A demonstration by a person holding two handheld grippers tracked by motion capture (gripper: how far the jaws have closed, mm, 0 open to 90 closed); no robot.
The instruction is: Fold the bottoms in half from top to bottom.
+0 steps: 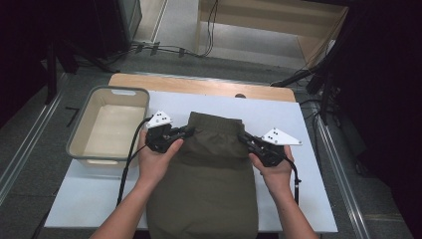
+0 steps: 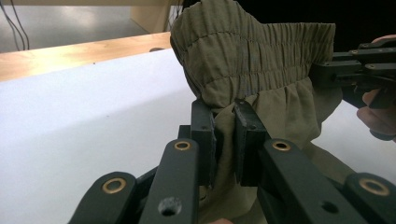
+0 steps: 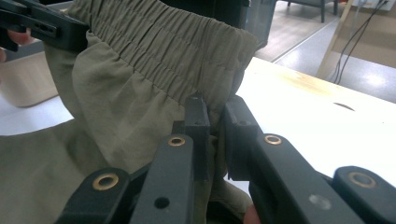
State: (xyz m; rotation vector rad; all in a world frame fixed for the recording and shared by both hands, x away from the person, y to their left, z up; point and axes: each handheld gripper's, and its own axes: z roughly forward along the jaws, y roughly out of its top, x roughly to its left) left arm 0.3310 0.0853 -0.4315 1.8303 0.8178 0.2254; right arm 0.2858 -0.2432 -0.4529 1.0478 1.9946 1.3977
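High view first: we see the olive trousers lying lengthwise on the white table, waistband away from us. Our left tool pinches the waistband's left edge, our right tool its right edge; both jaws are clamped on fabric, lifting the elastic band between them.
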